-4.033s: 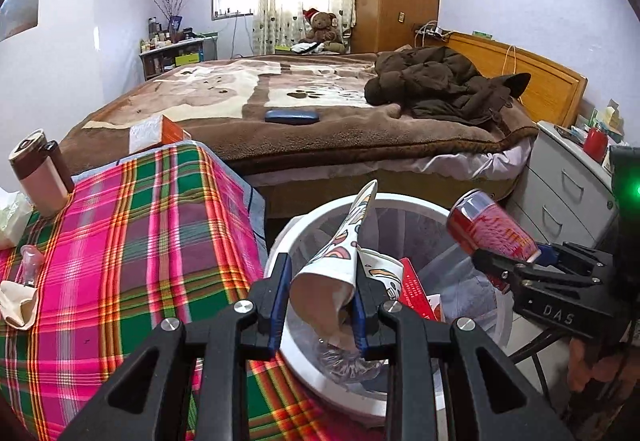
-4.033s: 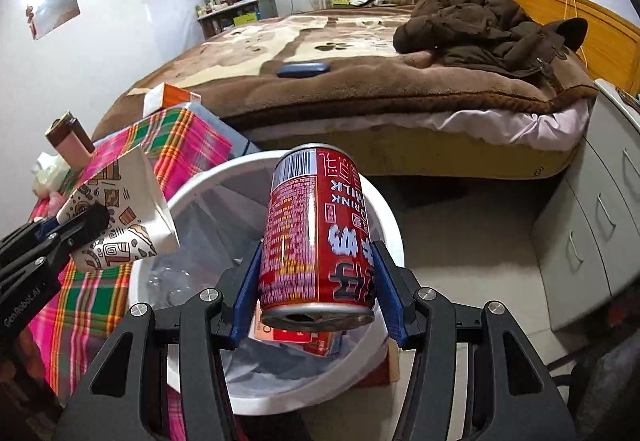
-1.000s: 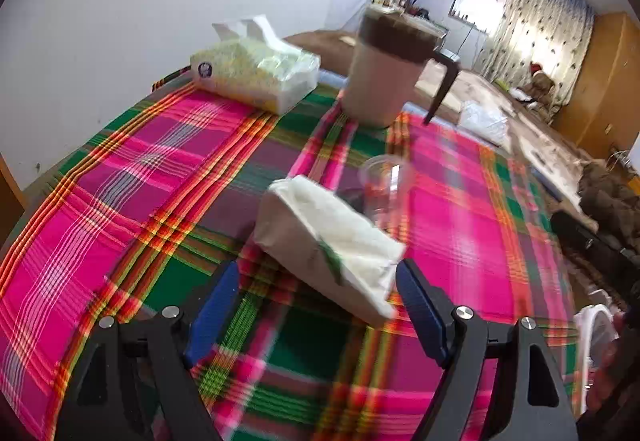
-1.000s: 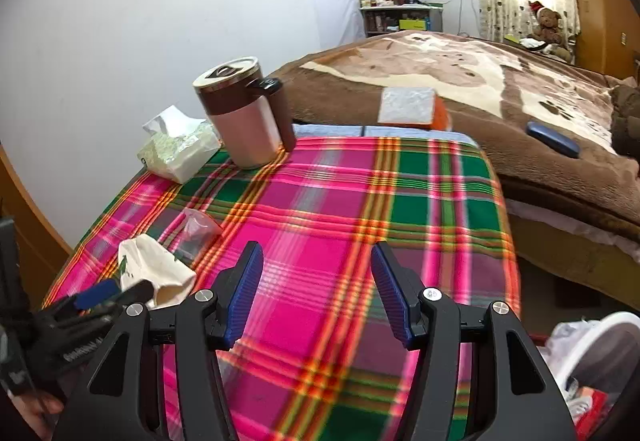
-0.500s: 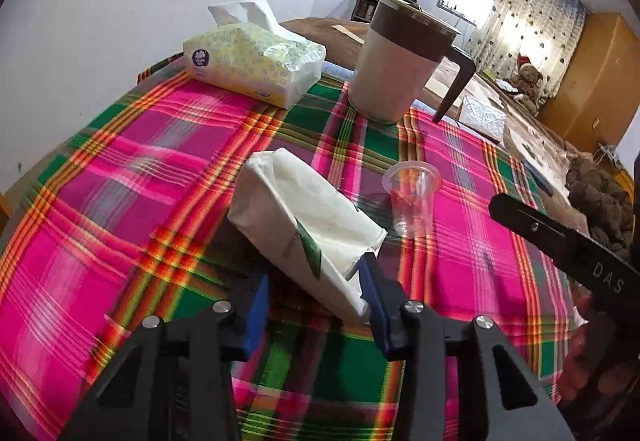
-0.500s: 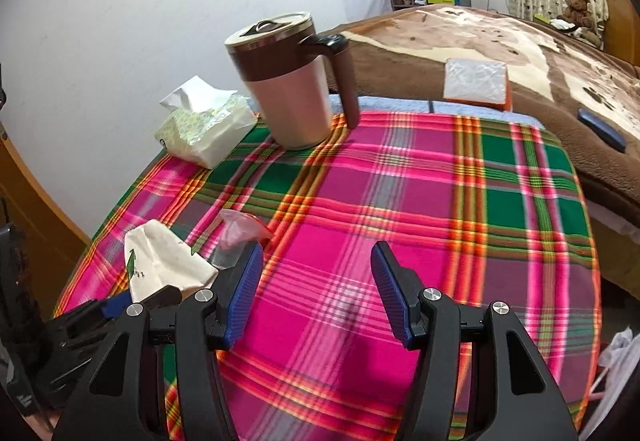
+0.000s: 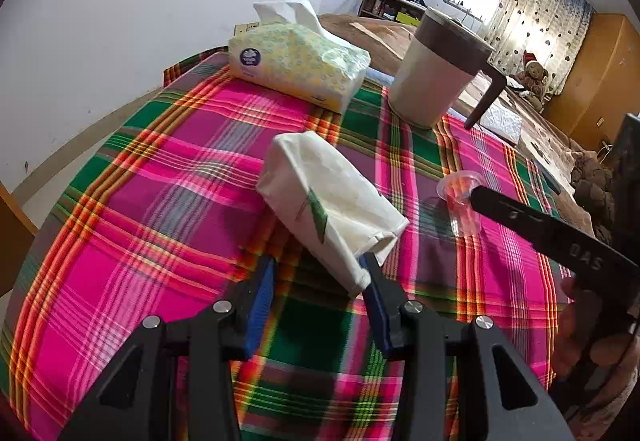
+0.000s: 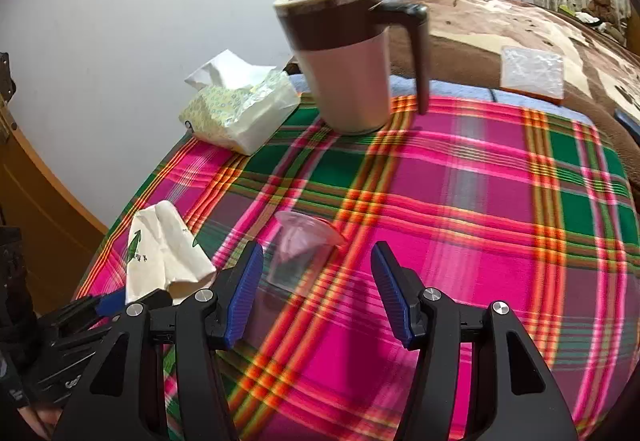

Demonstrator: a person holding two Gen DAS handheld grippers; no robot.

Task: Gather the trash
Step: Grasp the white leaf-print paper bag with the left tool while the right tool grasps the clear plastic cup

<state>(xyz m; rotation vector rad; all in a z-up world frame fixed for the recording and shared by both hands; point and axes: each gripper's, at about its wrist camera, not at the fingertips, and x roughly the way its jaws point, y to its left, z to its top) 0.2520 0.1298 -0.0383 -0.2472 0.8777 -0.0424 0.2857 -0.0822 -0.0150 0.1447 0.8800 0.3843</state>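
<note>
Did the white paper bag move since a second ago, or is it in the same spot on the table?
Yes. The bag sat overlapping the plastic cup; now there is a gap between them. The left gripper fingers have just closed around its near end.

The counter (image 8: 460,201) wears a pink, green and orange plaid cloth. At its far edge, near the wall, lies a tissue pack (image 7: 296,69), with a lidded brown and cream mug (image 7: 436,77) standing just beside it. Nearer, a clear plastic cup (image 8: 300,245) stands beside a white paper bag (image 7: 332,201). Beyond, the bed (image 8: 520,25) carries a small wrapped packet (image 8: 532,73).
</note>
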